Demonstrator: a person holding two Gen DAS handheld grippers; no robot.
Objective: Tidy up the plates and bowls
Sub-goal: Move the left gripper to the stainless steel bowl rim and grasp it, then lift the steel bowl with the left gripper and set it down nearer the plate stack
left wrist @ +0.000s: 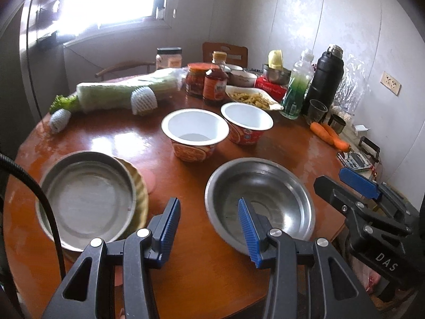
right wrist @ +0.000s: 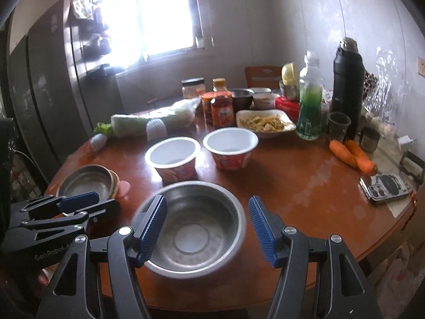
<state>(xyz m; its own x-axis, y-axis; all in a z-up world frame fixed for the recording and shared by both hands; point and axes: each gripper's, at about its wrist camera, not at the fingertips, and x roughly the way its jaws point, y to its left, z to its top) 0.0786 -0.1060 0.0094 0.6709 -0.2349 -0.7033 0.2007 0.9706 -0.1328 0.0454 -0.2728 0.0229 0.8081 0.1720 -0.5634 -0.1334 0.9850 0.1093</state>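
Note:
A steel bowl (left wrist: 260, 199) (right wrist: 194, 228) sits empty near the front edge of the round wooden table (left wrist: 202, 265). My right gripper (right wrist: 207, 199) hovers open over its near rim, with nothing gripped; in the left wrist view this gripper (left wrist: 337, 179) comes in from the right. My left gripper (left wrist: 207, 200) stands open over bare table, between the steel bowl and a shallow steel dish (left wrist: 87, 199) (right wrist: 87, 180). That dish rests on a yellowish plate (left wrist: 142, 186). Two empty red paper bowls (left wrist: 195, 133) (left wrist: 247, 122) stand further back. In the right wrist view the left gripper (right wrist: 79, 202) shows at the left.
Along the back lie a wrapped cabbage (left wrist: 117, 93), sauce jars (left wrist: 196, 79), a white dish of food (left wrist: 252, 97), a green bottle (left wrist: 297, 90) and a black flask (left wrist: 324, 79). Carrots (right wrist: 350, 154) and a phone (right wrist: 385, 187) lie at the right edge.

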